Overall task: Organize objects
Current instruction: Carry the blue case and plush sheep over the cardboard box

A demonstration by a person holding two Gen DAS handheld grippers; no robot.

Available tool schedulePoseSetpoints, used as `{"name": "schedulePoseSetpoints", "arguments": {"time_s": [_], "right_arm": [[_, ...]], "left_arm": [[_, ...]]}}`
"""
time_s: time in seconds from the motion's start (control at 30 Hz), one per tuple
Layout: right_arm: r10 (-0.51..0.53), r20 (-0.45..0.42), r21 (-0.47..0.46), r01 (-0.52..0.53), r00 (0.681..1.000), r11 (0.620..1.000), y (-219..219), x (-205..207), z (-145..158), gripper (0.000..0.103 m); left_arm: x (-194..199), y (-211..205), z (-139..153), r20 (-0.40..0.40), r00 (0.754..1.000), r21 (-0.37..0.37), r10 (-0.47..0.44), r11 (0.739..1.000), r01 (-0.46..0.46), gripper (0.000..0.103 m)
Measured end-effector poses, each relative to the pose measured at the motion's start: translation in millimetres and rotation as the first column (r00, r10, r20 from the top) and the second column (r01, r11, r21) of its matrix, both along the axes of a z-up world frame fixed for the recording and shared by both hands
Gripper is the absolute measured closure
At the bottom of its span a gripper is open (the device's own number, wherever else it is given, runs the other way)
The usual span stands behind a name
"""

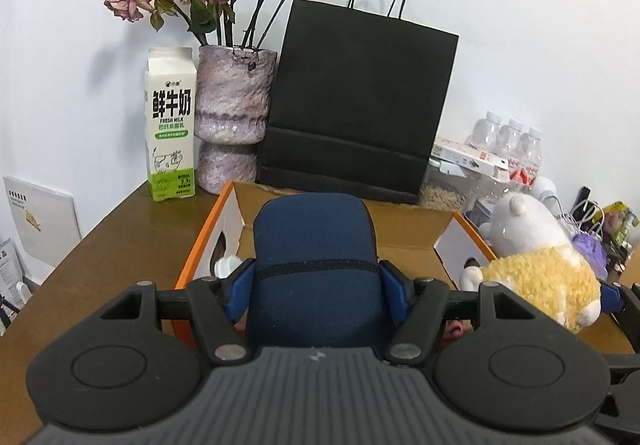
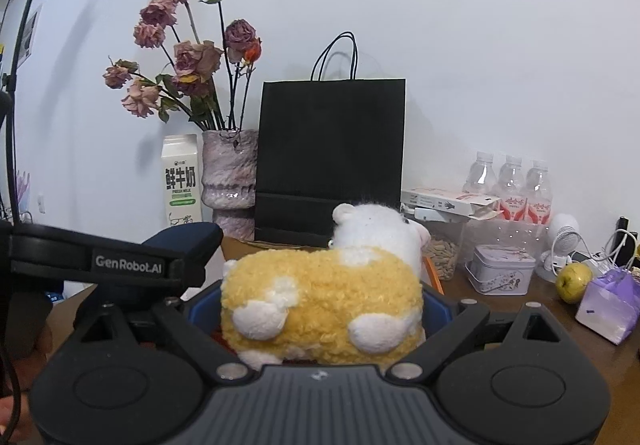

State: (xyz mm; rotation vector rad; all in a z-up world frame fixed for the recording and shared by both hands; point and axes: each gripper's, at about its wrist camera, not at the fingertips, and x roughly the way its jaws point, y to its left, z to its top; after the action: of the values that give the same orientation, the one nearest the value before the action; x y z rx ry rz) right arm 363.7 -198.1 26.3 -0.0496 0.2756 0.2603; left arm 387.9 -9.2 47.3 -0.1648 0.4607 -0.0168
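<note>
Fingers of left gripper clamp navy pouch; right gripper clamps plush toy; black bag behind cardboard box.

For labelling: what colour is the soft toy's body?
Yellow with white patches, on the soft toy; right wrist view.

The milk carton is showing big black characters "鲜牛奶" with "FRESH MILK" printed under them, its smaller lines staying too tiny to read. The left gripper is displaying "GenRobot.AI" in pale letters along its black side.
</note>
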Motion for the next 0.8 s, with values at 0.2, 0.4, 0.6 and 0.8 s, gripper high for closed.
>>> {"name": "schedulePoseSetpoints", "arguments": {"time_s": [0.2,0.4,0.6,0.8], "right_arm": [[0.009,-0.001,0.01,-0.009,1.0,1.0,5.3,30.4,2.8,0.008],[0.019,0.005,-0.01,-0.019,1.0,1.0,14.0,53.1,3.5,0.008],[0.022,-0.005,-0.033,-0.022,1.0,0.999,19.6,74.0,0.2,0.008],[0.008,-0.023,-0.036,-0.008,1.0,0.999,20.6,89.8,-5.9,0.008]], "left_arm": [[25.4,2.8,2.8,0.01,1.0,0.001,0.01,1.0,-0.01,0.037],[48.4,3.2,5.1,0.022,1.0,0.012,0.013,1.0,-0.013,0.037],[65.3,1.6,4.4,0.026,1.0,0.028,0.006,1.0,-0.007,0.037],[76.5,-1.0,3.8,0.034,0.999,0.051,-0.002,0.999,0.001,0.037]]}}
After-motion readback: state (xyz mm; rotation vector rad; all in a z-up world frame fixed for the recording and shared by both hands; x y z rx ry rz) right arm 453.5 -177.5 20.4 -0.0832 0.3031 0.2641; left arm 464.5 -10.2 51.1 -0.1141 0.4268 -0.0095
